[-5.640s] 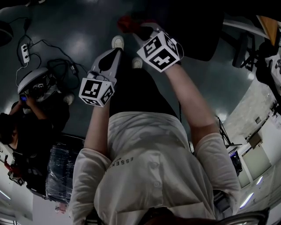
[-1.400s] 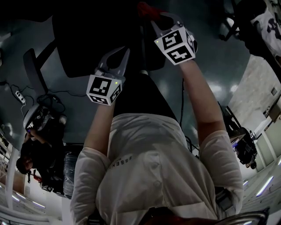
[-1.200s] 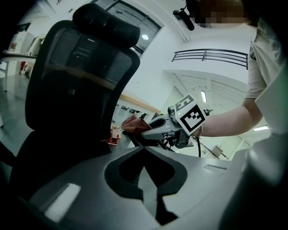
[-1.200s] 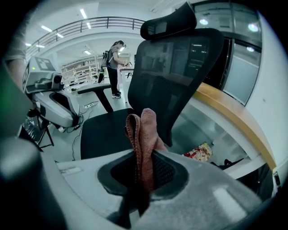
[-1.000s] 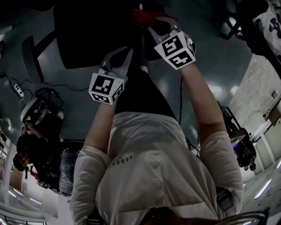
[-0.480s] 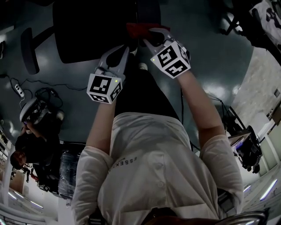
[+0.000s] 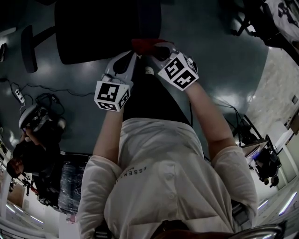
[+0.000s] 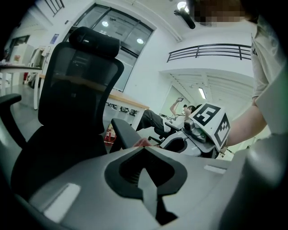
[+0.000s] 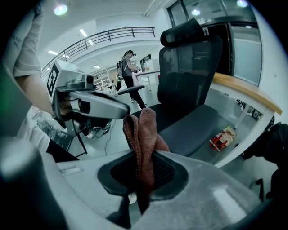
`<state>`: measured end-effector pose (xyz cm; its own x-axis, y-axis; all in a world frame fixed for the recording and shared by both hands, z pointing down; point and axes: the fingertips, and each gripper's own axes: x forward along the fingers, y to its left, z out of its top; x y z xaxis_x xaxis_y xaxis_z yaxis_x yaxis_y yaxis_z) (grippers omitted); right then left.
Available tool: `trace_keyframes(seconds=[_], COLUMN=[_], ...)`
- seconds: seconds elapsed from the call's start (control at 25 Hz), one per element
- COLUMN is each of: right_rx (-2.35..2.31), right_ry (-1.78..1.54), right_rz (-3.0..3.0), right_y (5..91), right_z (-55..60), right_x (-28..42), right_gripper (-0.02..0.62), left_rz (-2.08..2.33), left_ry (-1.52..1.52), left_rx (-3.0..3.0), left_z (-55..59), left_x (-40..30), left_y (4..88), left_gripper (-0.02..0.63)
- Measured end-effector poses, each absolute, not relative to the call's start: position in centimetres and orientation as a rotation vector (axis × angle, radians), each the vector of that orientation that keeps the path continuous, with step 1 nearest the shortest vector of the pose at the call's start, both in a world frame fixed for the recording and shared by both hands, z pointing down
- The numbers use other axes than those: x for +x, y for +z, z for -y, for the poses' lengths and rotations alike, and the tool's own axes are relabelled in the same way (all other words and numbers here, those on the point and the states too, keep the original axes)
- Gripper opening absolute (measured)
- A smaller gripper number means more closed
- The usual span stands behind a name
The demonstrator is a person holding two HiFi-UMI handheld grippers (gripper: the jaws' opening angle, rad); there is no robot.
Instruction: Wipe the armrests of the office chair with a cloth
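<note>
Your right gripper [image 7: 158,48] pinches the red cloth [image 9: 140,128] tight, ready to rub the armrest [image 8: 123,132]; your left gripper [image 8: 144,149] is closed, empty.

glossy dark floor [image 7: 219,70], white walls [image 8: 148,72], railed balcony [image 9: 103,33], bright ceiling lights [image 9: 60,9].

Office chair [image 7: 107,32] cut by top edge; cloth [image 7: 142,45] part-hidden behind R gripper [image 7: 158,49].
</note>
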<state>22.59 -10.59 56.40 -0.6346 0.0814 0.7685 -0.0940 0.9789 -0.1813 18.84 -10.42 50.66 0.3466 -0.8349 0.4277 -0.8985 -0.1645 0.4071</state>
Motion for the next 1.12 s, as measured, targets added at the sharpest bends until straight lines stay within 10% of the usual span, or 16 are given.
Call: trace_keyframes(seconds=[1.12], right_rx=[-0.016], right_ry=[-0.097], right_rz=[2.204], right_y=[55.8], right_z=[35.7], right_x=[9.5], right_gripper=[0.046], left_rz=[1.289], left_ry=[0.215], left_rx=[2.067], left_z=[20.2], left_x=[16.8], left_y=[55.4], left_gripper=[0.017])
